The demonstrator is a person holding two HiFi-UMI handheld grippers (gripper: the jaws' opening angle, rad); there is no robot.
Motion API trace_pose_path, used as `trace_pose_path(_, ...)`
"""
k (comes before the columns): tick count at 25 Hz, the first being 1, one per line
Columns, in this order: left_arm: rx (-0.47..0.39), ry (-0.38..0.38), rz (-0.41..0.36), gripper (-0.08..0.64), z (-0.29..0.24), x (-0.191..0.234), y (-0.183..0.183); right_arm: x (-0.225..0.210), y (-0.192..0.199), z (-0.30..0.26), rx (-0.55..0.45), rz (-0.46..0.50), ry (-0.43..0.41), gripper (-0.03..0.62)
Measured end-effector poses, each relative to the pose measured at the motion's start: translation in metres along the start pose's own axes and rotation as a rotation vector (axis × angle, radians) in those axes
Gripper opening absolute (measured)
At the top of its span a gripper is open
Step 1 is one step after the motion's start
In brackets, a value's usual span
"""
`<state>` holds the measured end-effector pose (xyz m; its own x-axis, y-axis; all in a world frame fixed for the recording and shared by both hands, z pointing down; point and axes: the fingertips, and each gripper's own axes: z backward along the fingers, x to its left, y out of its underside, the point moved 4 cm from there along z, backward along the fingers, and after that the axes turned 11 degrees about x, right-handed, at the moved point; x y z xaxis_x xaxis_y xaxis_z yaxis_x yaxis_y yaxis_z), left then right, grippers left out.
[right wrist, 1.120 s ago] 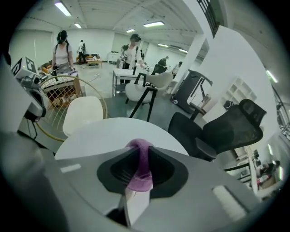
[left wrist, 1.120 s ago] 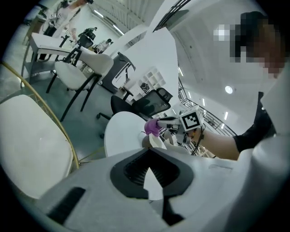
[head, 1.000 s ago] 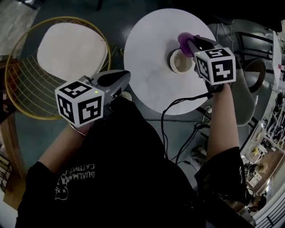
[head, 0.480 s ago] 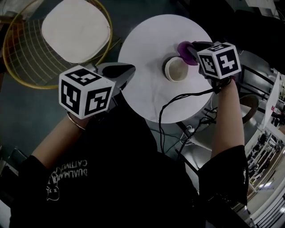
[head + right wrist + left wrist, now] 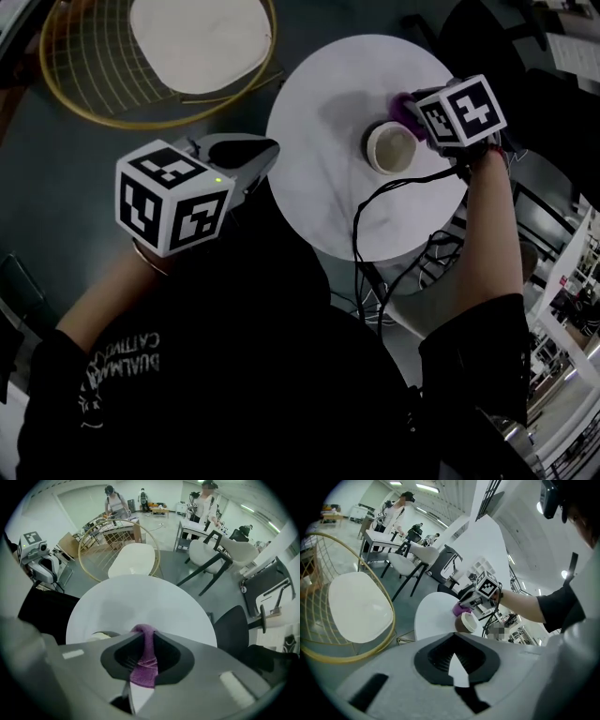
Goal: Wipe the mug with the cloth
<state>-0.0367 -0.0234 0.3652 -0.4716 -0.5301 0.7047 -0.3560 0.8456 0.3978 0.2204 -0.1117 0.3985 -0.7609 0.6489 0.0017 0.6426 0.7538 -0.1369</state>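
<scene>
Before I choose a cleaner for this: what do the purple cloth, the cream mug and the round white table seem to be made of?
Purple cloth: soft woven or fleecy fabric, matt; it bunches into folds.
Cream mug: probably glazed ceramic, judging by its thick rounded rim; gloss unclear.
Round white table: hard, smooth, matt top, perhaps laminate or paint; even colour, no grain.

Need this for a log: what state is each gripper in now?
Left gripper: closed, empty.
Right gripper: closed on the purple cloth.
</scene>
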Motion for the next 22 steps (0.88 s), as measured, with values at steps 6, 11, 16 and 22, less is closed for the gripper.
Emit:
trace_pose_path(6,-0.034,-0.01,0.009,0.002,0.009,-0.004,-0.004,0.002,-0.001,0.001,0.031,0.017,0.011,0.069)
trace_pose_path(11,-0.044,-0.017,0.012,0.002,0.017,-0.006,-0.003,0.006,-0.003,0.002,0.05,0.032,0.018,0.069)
trace_pose_path(16,-0.049,-0.022,0.01,0.002,0.026,-0.001,-0.007,0.012,-0.012,0.005,0.058,0.046,0.025,0.069)
trace_pose_path(22,-0.06,-0.023,0.001,0.002,0.029,-0.002,-0.008,0.018,-0.016,0.002,0.067,0.064,0.026,0.069)
